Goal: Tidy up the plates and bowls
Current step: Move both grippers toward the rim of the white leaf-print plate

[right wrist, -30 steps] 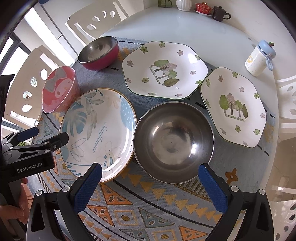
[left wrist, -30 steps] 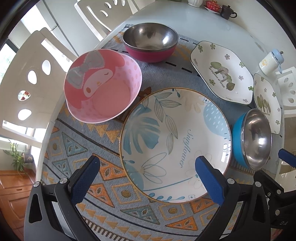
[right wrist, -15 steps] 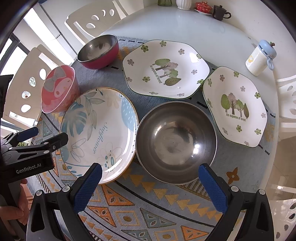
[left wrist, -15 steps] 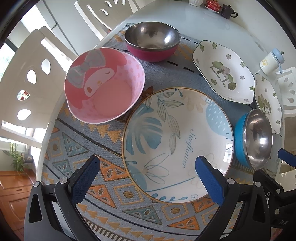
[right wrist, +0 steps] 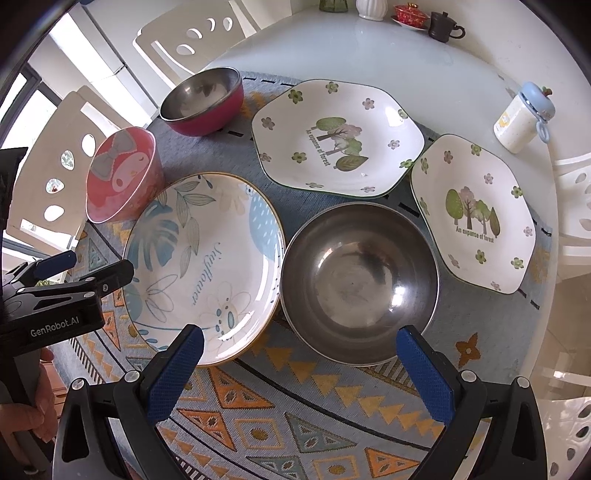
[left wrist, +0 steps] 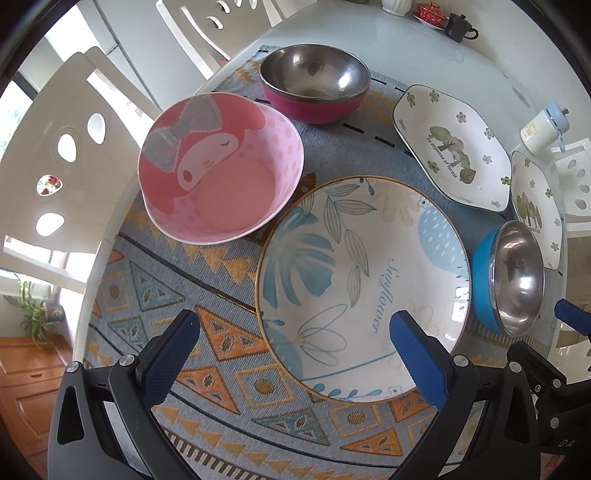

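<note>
On the patterned mat [right wrist: 295, 424], the round leaf plate [right wrist: 203, 258] lies beside the blue steel bowl [right wrist: 358, 284], apparently touching. The left gripper [left wrist: 291, 354] and right gripper [right wrist: 299, 373] hover above, both wide apart and empty.

round white table [right wrist: 369, 55] under a patterned woven mat [right wrist: 295, 417], lidded cup [right wrist: 522, 118] and teaware [right wrist: 445, 27] alongside

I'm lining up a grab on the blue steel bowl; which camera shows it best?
The right wrist view: the blue steel bowl sits centred, its whole rim and steel interior visible between the open right hand-held gripper fingers. The left wrist view shows it squeezed at the right edge, though only there is its blue outer wall visible.
</note>
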Tool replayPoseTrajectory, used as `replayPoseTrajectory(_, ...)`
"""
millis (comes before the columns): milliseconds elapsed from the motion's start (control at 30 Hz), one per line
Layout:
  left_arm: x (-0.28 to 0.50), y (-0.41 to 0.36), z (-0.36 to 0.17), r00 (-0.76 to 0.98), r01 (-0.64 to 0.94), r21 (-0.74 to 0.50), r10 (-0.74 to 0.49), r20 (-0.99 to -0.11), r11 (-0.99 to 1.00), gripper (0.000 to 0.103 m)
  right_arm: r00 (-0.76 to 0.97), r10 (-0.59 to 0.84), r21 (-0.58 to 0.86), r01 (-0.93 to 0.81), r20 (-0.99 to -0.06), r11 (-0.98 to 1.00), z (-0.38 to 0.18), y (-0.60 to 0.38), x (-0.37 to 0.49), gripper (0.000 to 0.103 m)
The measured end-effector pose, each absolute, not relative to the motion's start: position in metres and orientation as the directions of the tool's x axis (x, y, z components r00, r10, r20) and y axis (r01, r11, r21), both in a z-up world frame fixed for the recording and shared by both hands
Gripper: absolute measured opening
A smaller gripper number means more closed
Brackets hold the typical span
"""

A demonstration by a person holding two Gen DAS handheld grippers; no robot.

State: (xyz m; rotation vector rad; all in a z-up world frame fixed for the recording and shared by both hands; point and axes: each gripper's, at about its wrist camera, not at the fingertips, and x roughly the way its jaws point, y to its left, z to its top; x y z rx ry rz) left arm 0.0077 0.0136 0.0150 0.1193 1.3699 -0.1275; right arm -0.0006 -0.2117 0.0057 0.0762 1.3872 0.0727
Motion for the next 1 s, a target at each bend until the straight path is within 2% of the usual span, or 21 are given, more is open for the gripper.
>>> replayPoseTrajectory(1000,0.006,0.027,0.019,0.197,0.187,-0.016,-0.054,-0.979,0.982,0.102,0.181,0.091,0.092,0.001,-0.979,0.996,0.012,-0.195,-0.006,0.103)
